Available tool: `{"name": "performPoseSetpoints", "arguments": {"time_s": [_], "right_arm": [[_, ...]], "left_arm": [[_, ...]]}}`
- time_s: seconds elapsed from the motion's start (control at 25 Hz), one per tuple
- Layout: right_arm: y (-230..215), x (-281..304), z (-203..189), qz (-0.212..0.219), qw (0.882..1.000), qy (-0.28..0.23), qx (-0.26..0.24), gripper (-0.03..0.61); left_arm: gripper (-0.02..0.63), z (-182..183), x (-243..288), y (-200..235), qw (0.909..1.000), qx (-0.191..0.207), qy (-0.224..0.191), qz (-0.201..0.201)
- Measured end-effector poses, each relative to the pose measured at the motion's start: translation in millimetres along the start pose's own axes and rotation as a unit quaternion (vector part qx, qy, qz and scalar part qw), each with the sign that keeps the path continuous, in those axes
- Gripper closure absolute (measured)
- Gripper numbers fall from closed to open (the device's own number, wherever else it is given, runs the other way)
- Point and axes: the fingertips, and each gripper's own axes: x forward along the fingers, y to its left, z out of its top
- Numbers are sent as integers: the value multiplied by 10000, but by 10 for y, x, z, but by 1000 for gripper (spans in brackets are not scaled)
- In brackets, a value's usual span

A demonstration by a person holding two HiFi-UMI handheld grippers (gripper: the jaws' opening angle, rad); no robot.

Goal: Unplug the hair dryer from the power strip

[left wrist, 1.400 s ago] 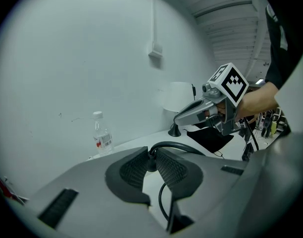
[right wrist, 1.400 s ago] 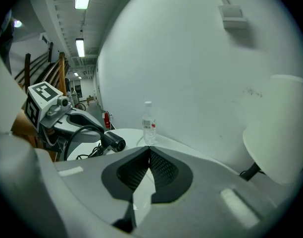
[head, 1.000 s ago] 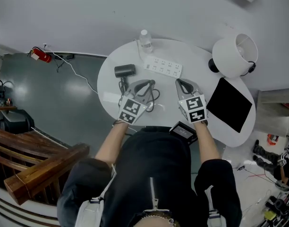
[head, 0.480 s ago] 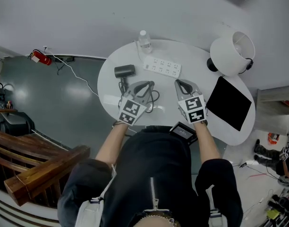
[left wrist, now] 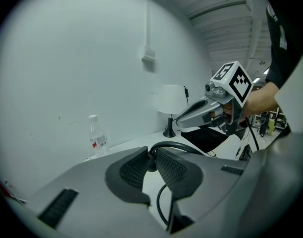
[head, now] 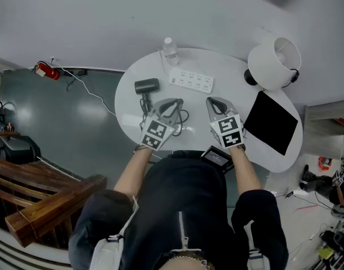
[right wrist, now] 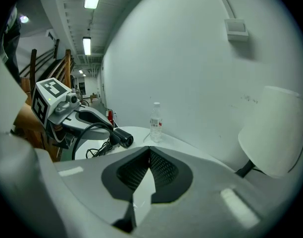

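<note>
Lower centre, the left hand-held gripper (head: 172, 103) is clamped on the black cord (left wrist: 172, 143). The right hand-held gripper (head: 213, 102), beside it, is closed on nothing. Farther up the bench (head: 231, 72), the hair dryer (head: 147, 86) lies upper left of the left one, and the power strip (head: 192, 80) runs crosswise, about midway ahead of both.

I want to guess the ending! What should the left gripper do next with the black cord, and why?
Probably lay the black cord on the table and let go. The left gripper is shut on it, and no plug seems left in the power strip, so the hair dryer looks unplugged already.
</note>
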Motion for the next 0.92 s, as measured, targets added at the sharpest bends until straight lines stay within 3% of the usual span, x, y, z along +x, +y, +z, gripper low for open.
{"name": "performPoseSetpoints", "arguments": {"time_s": [0.92], "right_arm": [[44, 20, -82, 38, 9999, 110, 69, 574]], "left_arm": [[566, -50, 60, 21, 10000, 4, 50, -66]]}}
